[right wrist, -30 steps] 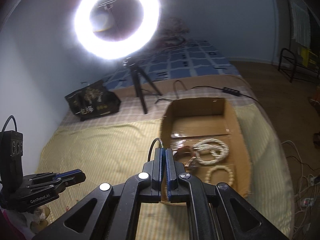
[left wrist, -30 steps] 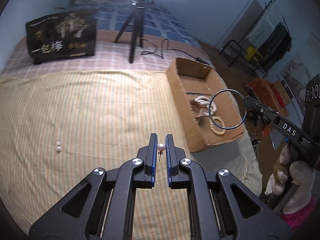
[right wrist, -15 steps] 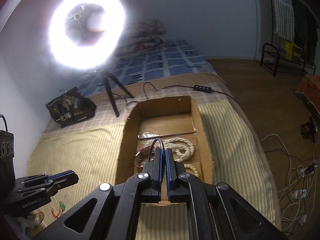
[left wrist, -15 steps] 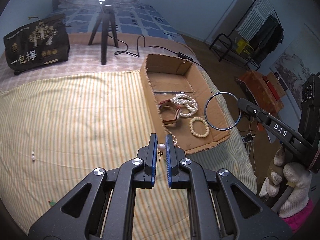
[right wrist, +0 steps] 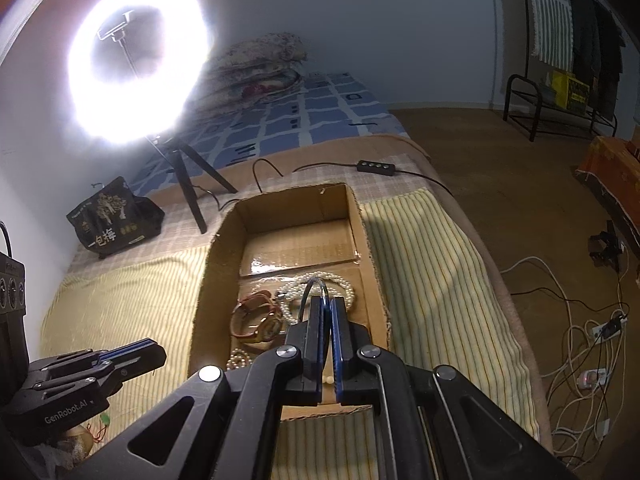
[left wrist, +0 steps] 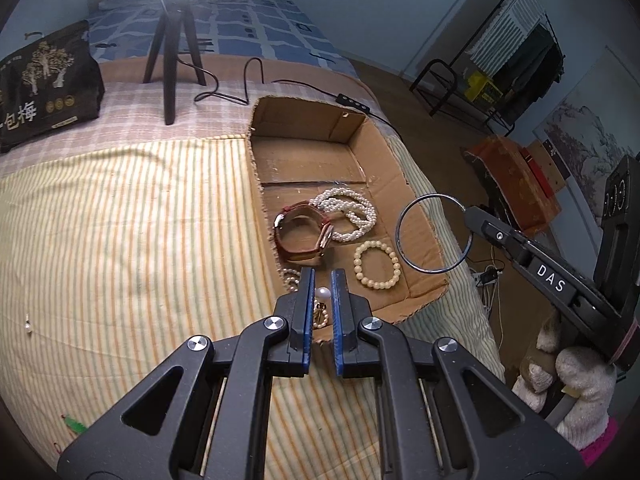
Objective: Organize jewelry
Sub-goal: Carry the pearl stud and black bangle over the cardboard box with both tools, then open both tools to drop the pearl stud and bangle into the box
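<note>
Both grippers have travelled over the open cardboard box, the left gripper pinching a white pearl earring above its near end, the right gripper clamping a thin metal bangle; release low, onto bare cardboard.

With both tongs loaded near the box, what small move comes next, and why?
Probably lower the left tongs slightly and release: they pinch a pearl earring already above the cardboard box's near end, while the right tongs grip a thin bangle beside it.
</note>
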The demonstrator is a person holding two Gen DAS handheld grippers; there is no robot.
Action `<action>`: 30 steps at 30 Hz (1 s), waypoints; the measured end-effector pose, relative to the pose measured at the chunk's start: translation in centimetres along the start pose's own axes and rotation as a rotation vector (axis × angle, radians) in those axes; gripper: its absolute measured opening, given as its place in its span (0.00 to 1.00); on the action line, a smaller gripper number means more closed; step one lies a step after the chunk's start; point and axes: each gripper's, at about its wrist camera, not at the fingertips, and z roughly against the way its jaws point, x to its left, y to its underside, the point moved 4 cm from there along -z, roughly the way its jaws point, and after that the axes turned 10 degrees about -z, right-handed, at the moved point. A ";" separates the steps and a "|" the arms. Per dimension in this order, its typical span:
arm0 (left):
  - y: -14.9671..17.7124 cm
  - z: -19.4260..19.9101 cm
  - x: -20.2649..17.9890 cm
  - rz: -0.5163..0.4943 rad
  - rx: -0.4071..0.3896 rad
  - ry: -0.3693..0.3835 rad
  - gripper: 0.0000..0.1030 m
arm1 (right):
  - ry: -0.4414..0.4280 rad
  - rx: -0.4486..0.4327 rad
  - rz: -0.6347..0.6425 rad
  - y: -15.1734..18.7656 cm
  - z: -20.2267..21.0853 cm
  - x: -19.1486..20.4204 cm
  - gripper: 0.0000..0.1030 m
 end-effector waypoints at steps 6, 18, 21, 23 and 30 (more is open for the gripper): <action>-0.1 -1.5 -0.8 -0.016 0.014 -0.005 0.06 | 0.013 0.020 -0.008 0.1 -0.8 -0.7 0.01; 0.2 -2.4 -1.5 -0.050 0.033 -0.021 0.08 | 0.023 0.036 -0.026 0.4 -1.2 -1.2 0.32; 0.2 -2.2 -1.3 -0.044 0.022 -0.017 0.37 | 0.029 0.029 -0.036 0.3 -1.0 -1.4 0.44; 0.1 -1.9 -1.1 -0.044 0.013 -0.029 0.37 | 0.034 0.019 -0.040 0.2 -0.9 -1.5 0.57; 0.3 -1.4 -0.8 -0.046 0.009 -0.040 0.37 | 0.045 -0.009 -0.053 -0.1 -0.5 -1.6 0.72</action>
